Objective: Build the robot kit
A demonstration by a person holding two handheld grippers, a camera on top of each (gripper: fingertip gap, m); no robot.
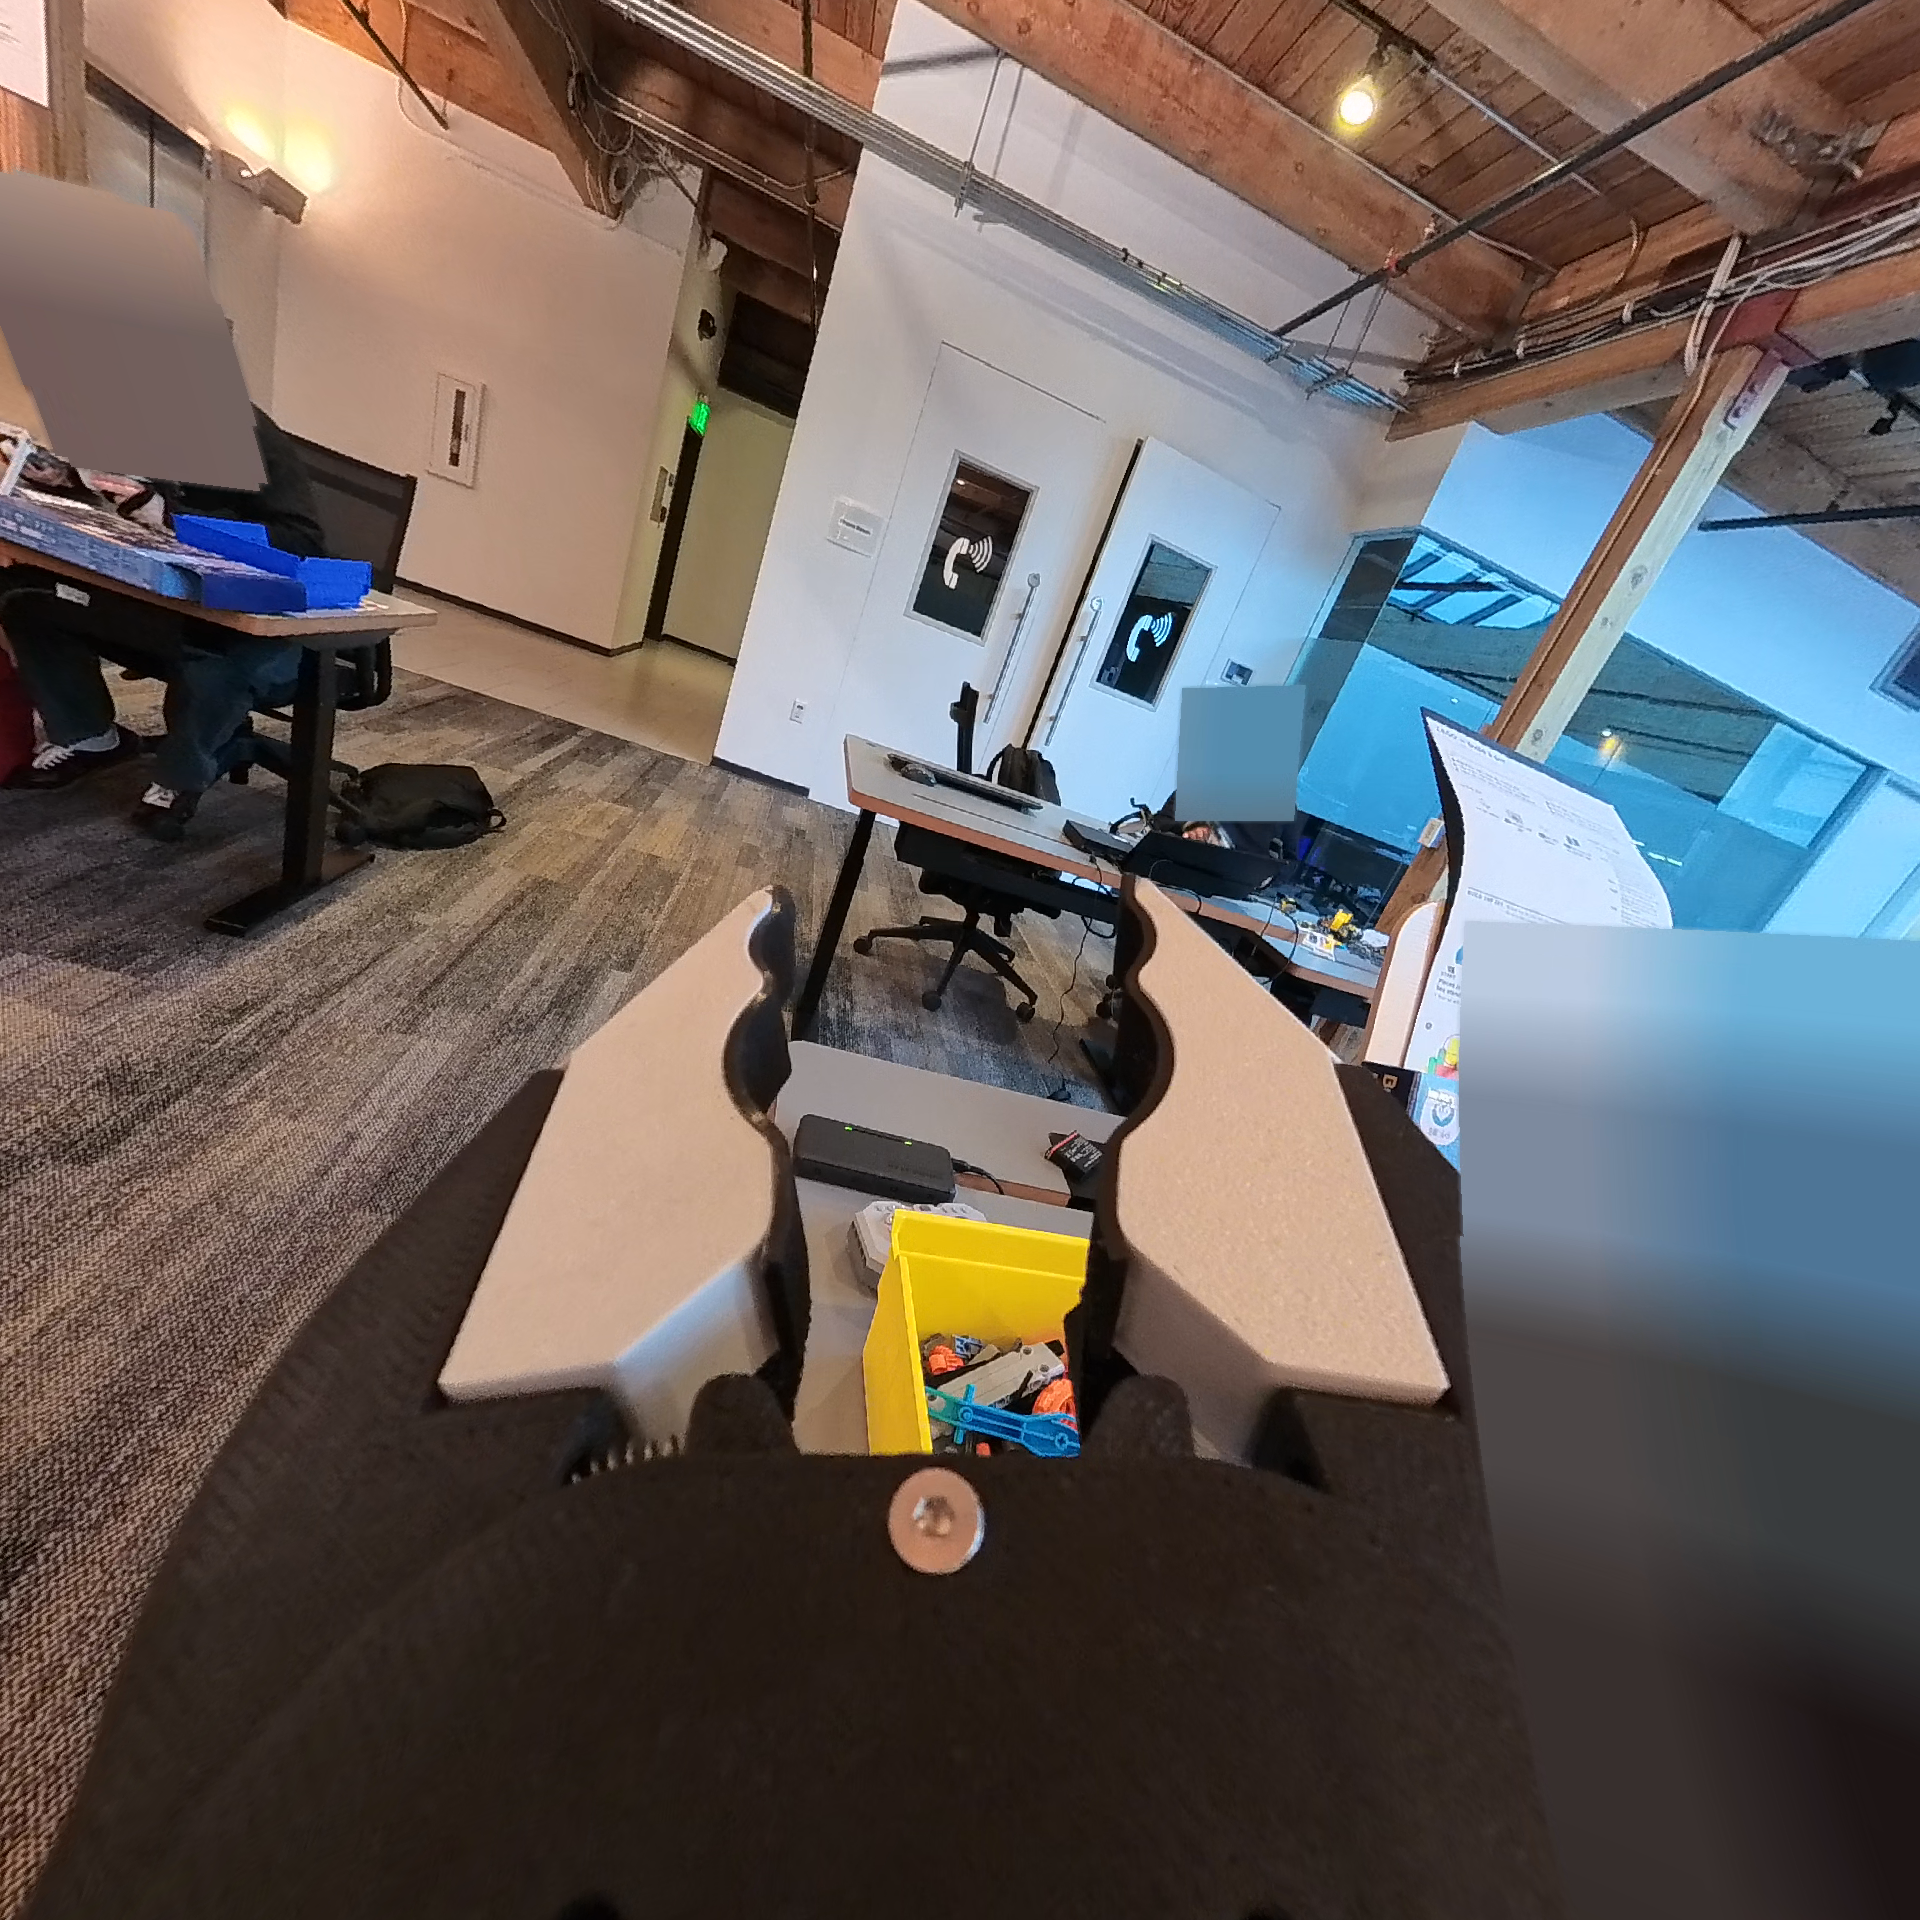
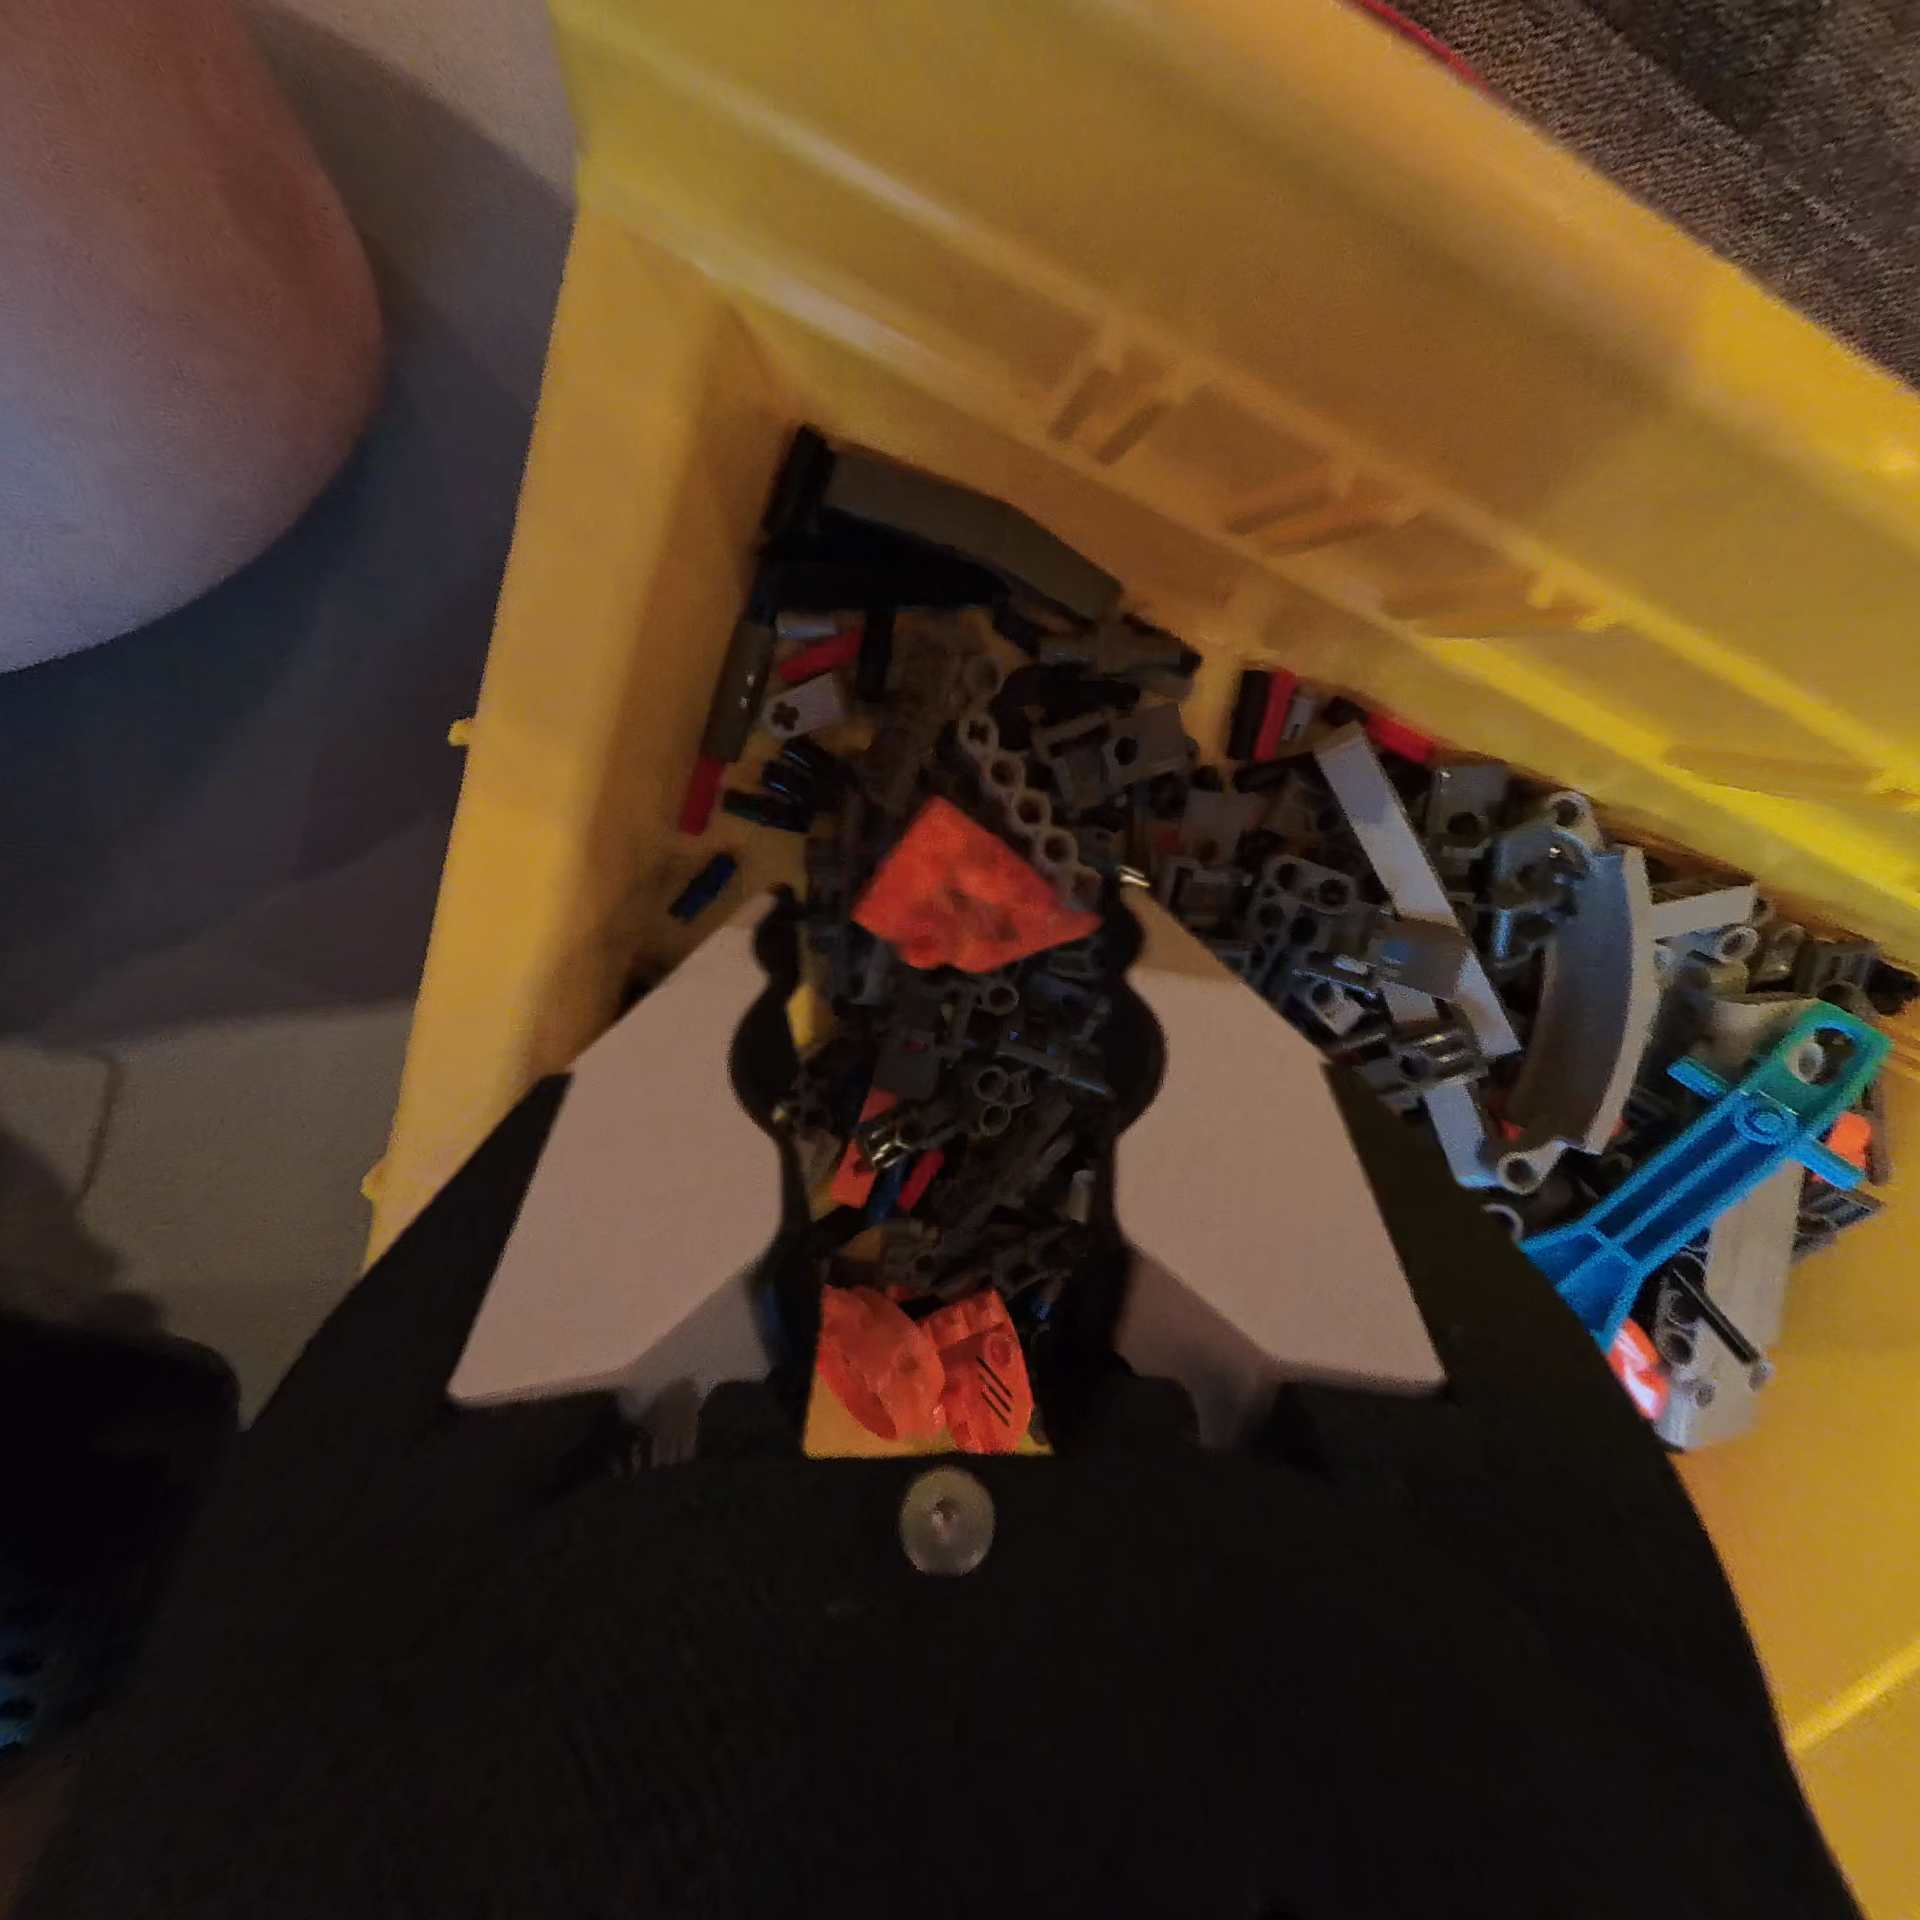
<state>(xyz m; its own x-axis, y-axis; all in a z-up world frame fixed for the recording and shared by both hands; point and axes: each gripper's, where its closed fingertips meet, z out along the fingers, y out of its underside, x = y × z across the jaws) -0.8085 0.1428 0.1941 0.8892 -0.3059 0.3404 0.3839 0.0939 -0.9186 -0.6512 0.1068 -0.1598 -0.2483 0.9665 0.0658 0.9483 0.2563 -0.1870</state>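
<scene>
Left wrist view alone shows the office: desks, carpet, and a black charger (image 1: 873, 1153) beyond the yellow bin (image 1: 971, 1262). Right wrist view alone shows the bin's (image 2: 1039, 343) contents closely.

The left gripper (image 1: 951, 914) is raised, pointing out over the bin, jaws wide, empty. The right gripper (image 2: 951, 914) points steeply down into the bin, jaws wide, holding nothing.

An orange wedge piece (image 2: 961, 899) lies between its fingertips; contact unclear. A blue strut (image 2: 1704, 1174) lies right of them, long axis diagonal.
</scene>
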